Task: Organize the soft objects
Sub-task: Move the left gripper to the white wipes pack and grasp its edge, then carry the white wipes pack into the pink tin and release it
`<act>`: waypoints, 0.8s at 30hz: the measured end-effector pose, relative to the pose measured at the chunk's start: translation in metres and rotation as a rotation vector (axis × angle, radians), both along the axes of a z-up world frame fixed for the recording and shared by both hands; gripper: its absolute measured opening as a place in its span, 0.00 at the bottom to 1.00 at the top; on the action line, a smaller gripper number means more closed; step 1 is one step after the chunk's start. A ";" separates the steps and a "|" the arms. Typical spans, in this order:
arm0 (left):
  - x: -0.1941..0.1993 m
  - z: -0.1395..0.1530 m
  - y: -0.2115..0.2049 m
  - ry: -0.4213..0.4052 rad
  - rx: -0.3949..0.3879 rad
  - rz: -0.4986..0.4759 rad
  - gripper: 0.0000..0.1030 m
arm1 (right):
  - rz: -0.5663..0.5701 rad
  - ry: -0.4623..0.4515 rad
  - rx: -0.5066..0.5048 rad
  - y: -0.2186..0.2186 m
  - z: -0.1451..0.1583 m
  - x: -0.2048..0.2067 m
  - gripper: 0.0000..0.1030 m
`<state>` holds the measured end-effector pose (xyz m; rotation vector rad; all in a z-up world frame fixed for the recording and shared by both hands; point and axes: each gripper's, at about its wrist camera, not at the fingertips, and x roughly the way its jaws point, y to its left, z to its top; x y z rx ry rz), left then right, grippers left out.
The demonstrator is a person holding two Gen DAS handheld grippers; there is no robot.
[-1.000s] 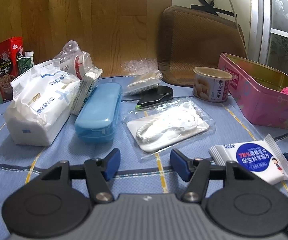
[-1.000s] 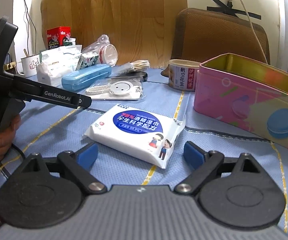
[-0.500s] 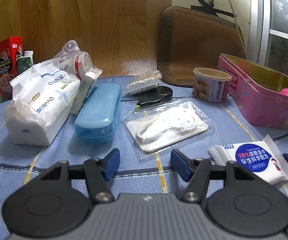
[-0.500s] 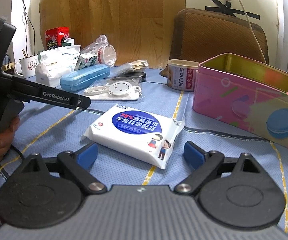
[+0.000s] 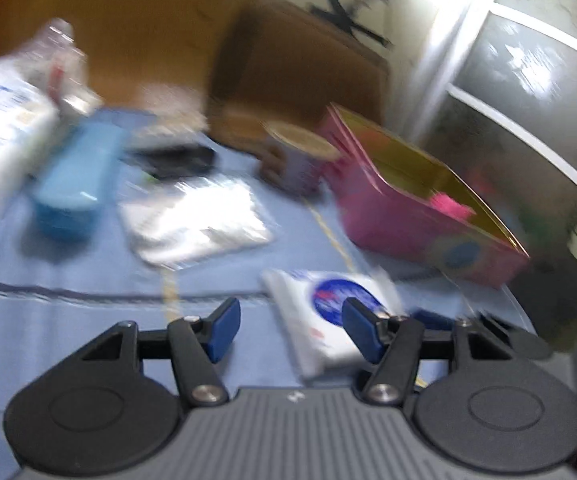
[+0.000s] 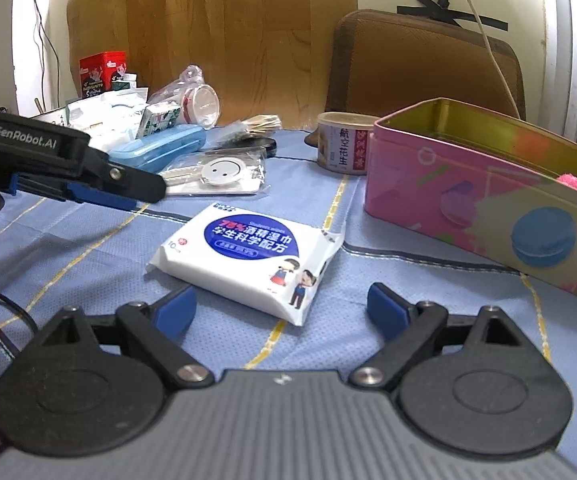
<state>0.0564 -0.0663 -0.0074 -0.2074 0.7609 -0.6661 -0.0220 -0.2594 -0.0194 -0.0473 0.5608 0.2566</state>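
From the left wrist, everything is smeared with blur: the left gripper (image 5: 290, 330) stands wide apart and empty, the wipes pack (image 5: 328, 330) lying on the blue cloth (image 5: 68, 320) just past its right finger, the pink tin (image 5: 420, 220) beyond.

From the right wrist, the right gripper (image 6: 280, 306) gapes wide over the same pack (image 6: 244, 258); the tin (image 6: 484, 208) sits right.

Both grippers share one build — the right gripper (image 6: 280, 312) and left gripper (image 5: 290, 330) have a ribbed grey body, black round-ended linkage arms, silver screws and blue-padded jaws. From the side, the left one reads "GenRobot.AI" in pale lettering — bare skin shows behind it.
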 end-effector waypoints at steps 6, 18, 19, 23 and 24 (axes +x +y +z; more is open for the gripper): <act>-0.007 -0.005 -0.031 -0.039 0.043 -0.045 0.38 | 0.029 -0.034 -0.013 0.003 0.002 -0.004 0.57; 0.006 0.079 -0.099 -0.310 -0.004 -0.163 0.38 | -0.165 -0.349 -0.070 -0.035 0.045 -0.010 0.54; 0.010 0.081 -0.110 -0.323 0.001 -0.172 0.38 | -0.191 -0.351 -0.066 -0.044 0.048 -0.005 0.54; 0.031 0.083 -0.157 -0.347 0.007 -0.195 0.38 | -0.285 -0.328 -0.055 -0.081 0.052 0.020 0.53; 0.037 0.082 -0.167 -0.354 0.011 -0.190 0.38 | -0.304 -0.323 -0.055 -0.089 0.052 0.027 0.53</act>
